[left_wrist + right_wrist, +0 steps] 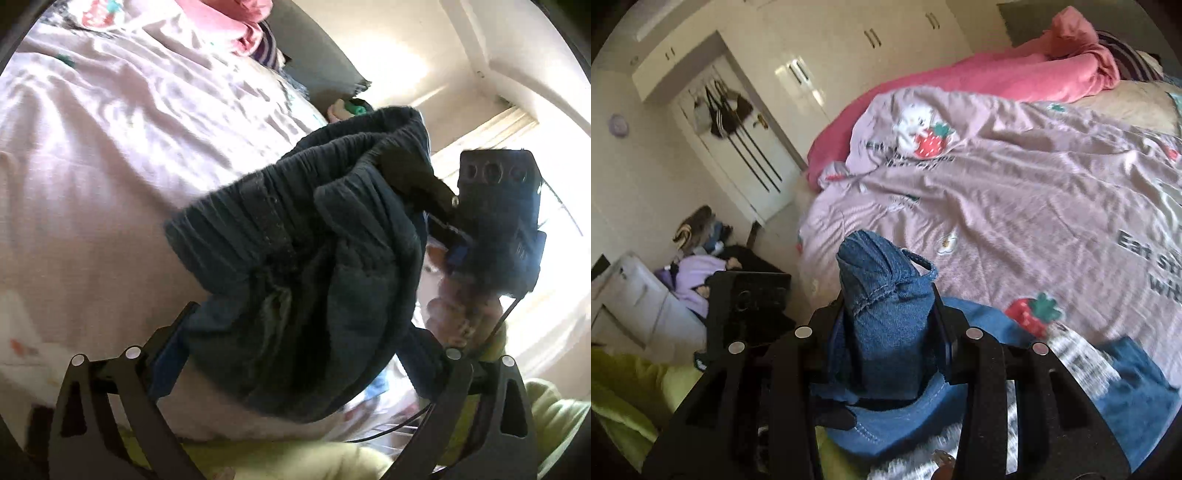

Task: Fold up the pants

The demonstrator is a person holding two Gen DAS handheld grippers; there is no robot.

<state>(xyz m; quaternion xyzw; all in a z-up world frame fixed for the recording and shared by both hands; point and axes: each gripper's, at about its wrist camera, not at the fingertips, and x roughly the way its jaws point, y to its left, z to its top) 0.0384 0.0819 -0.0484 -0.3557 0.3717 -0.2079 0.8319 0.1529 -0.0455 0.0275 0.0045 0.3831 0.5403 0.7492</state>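
Blue denim pants (295,221) with a gathered elastic waistband hang bunched above the bed. My left gripper (303,325) stands open, its fingers wide apart at either side of the hanging fabric, and I see no pinch. In the left wrist view, the right gripper's black housing (498,206) sits at the right with a finger buried in the waistband. In the right wrist view, my right gripper (890,314) is shut on a thick fold of the pants (882,280), which sticks up between the pads. More denim (1137,387) trails down to the lower right.
A lilac strawberry-print bedcover (1015,206) fills the area under the pants, with a pink blanket (979,81) behind it. Wardrobe doors (812,74) and a clothes pile (694,273) lie to the left. A bright window (546,258) and a person's hand (454,314) are at the right.
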